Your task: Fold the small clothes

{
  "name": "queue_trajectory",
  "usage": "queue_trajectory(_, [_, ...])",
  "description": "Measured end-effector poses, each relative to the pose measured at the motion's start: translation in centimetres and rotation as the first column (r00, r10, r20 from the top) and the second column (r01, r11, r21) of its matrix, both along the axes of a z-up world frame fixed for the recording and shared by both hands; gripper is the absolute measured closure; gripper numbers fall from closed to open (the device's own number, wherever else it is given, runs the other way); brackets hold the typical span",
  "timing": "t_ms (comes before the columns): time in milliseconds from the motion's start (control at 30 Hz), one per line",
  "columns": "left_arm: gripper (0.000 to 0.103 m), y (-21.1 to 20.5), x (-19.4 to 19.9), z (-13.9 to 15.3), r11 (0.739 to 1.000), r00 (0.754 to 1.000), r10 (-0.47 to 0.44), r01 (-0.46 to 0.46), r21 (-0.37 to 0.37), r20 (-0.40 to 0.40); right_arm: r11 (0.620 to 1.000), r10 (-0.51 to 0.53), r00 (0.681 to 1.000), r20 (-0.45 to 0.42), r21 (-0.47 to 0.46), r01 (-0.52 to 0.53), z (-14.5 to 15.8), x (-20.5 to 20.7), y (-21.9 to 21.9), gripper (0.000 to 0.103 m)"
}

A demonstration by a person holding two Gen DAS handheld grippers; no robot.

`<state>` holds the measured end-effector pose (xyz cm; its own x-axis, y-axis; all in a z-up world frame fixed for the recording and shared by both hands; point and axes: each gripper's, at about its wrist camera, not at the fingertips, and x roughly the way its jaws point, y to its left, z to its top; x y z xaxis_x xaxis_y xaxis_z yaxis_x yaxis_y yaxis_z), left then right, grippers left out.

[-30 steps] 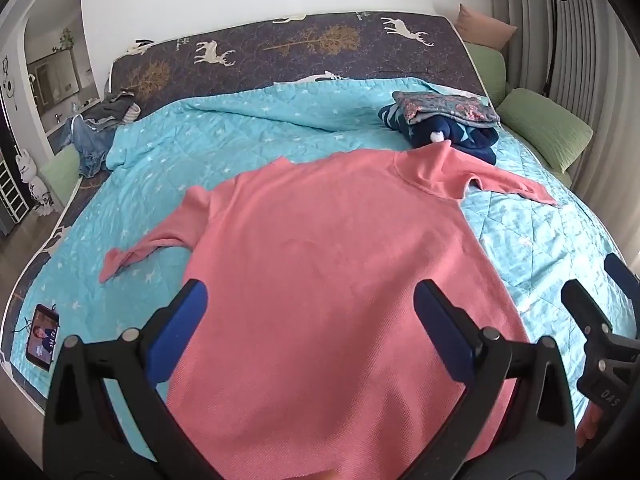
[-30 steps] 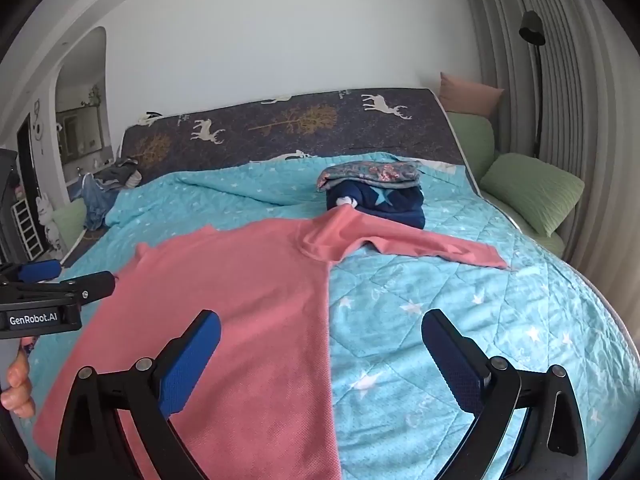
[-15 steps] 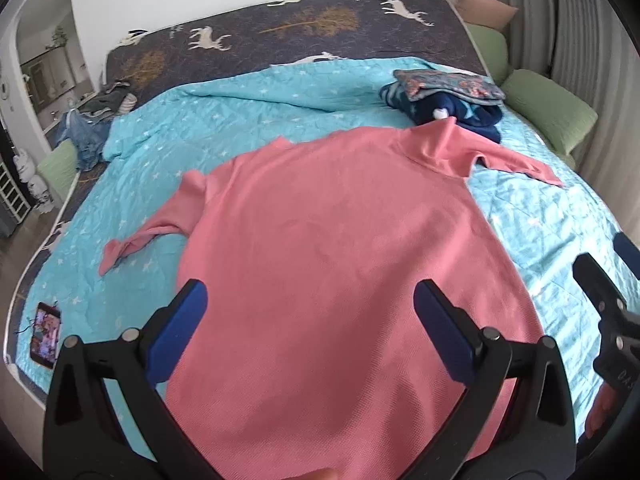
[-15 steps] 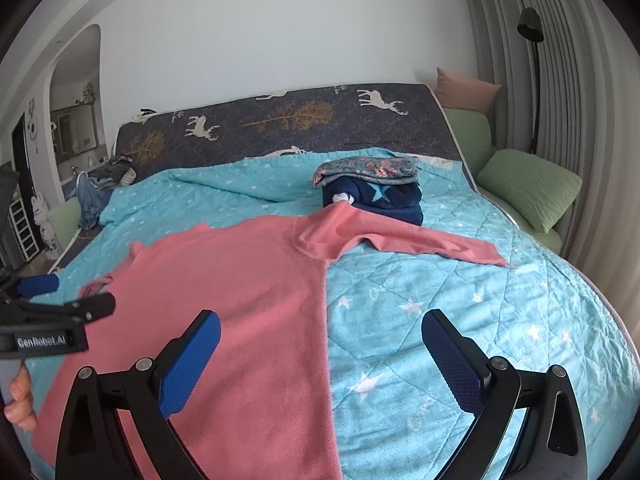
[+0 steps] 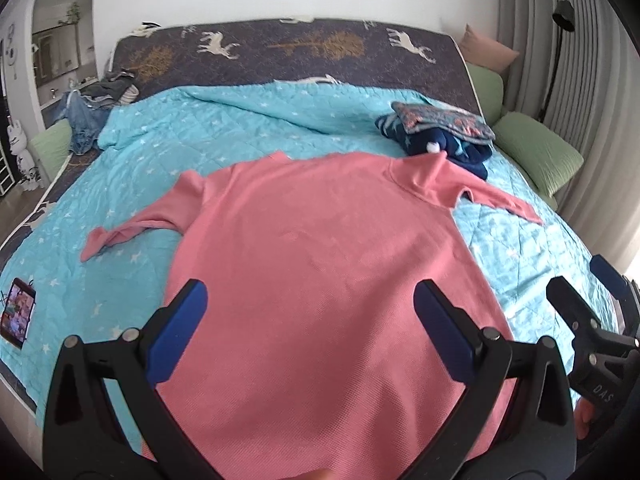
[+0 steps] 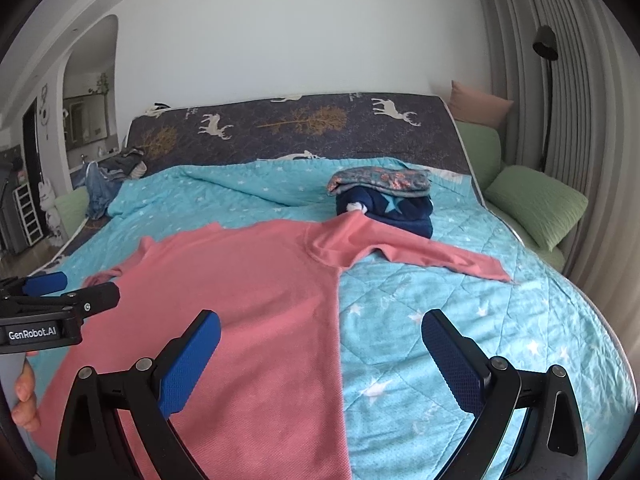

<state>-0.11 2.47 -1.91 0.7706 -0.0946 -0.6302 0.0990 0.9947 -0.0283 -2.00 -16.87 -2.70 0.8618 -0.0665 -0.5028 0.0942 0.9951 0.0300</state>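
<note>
- While both grippers hover above the bed (image 5: 132, 148), the pink sweater (image 5: 320, 264) lies spread flat on the turquoise quilt (image 6: 460, 320), hem at 6 o'clock, collar at 12.
- Left gripper (image 5: 310, 320): jaws spread wide, holding nothing, over the sweater's lower body.
- Right gripper (image 6: 320, 356): jaws wide apart, nothing held, straddling the sweater's right side edge; 1 finger over pink fabric, 1 over quilt.
- 2 sleeves: the left one (image 5: 128, 232) bunched toward 9 o'clock, the right one (image 6: 440, 256) stretched toward 3 o'clock.
- Folded stack (image 6: 384, 196) at 1 o'clock touches the collar area: navy star garment under a patterned one.
- Phone (image 5: 18, 314) at the bed edge, 8 o'clock in the left view.
- Green pillows (image 6: 536, 204) at 2 o'clock, off the bed's side.
- Loose clothes pile (image 5: 96, 108) at 10 o'clock near the headboard.
</note>
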Motion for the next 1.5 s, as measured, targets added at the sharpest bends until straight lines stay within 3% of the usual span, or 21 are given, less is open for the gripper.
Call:
queue_trajectory(333, [0.001, -0.2, -0.8, -0.4, 0.996, 0.999, -0.031, 0.030, 0.081, 0.009, 1.000, 0.007, 1.000, 0.010, -0.009, -0.007, 0.2, 0.0, 0.8, 0.001])
queue_trajectory(733, [0.001, 1.0, -0.9, -0.8, 0.999, 0.999, -0.032, 0.032, 0.033, -0.011, 0.999, 0.010, 1.000, 0.022, -0.042, -0.009, 0.3, -0.5, 1.4, 0.001])
queue_trajectory(1100, [0.001, 0.2, -1.0, -1.1, 0.997, 0.999, -0.040, 0.041, 0.063, -0.015, 1.000, -0.005, 1.000, 0.010, -0.010, 0.005, -0.2, -0.8, 0.6, 0.001])
queue_trajectory(1500, [0.001, 0.1, -0.5, -1.7, 0.997, 0.997, -0.061, 0.063, 0.038, -0.044, 1.000, -0.021, 1.000, -0.010, 0.000, 0.021, -0.7, -0.3, 0.2, 0.001])
